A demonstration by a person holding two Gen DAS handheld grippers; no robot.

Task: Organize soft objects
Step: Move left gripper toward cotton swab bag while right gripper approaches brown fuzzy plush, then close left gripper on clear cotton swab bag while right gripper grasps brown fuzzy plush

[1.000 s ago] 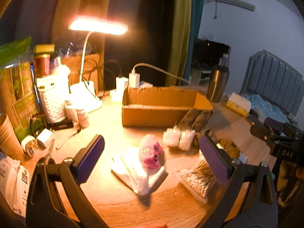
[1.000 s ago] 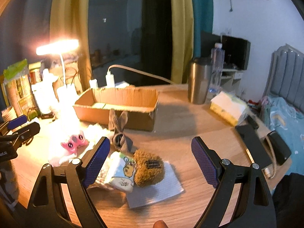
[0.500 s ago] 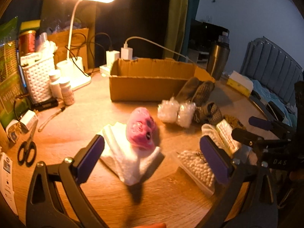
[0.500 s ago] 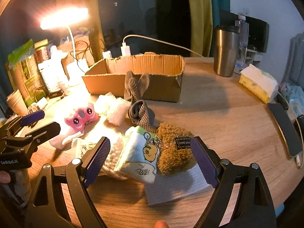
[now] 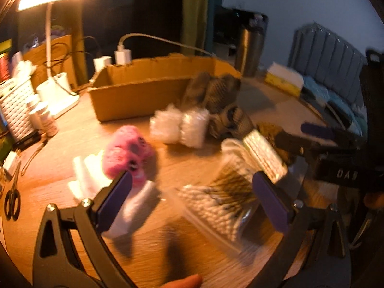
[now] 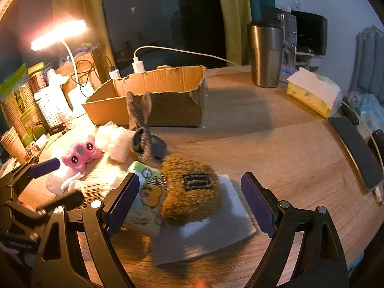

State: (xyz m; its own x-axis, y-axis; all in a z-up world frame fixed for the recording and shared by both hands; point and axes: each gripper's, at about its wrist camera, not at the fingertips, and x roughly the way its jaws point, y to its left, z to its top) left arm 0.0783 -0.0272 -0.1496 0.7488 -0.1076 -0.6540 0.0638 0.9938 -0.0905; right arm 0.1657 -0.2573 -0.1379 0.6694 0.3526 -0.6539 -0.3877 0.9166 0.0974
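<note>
On table near cardboard box: right gripper released, straddling brown plush; risk of pinching tissue pack touching it; left gripper released above cotton swab bag, beside pink toy; slick bag may slip.

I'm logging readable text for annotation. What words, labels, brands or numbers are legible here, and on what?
"DA": white letters on the right gripper body in the left wrist view; a further character is blurred.
Brown plush: dark sewn patch, text too small to read.
Tissue pack: cartoon print, lettering unreadable.
Green bag: print too blurred.
Left gripper body in the right wrist view: white label, blurred.
</note>
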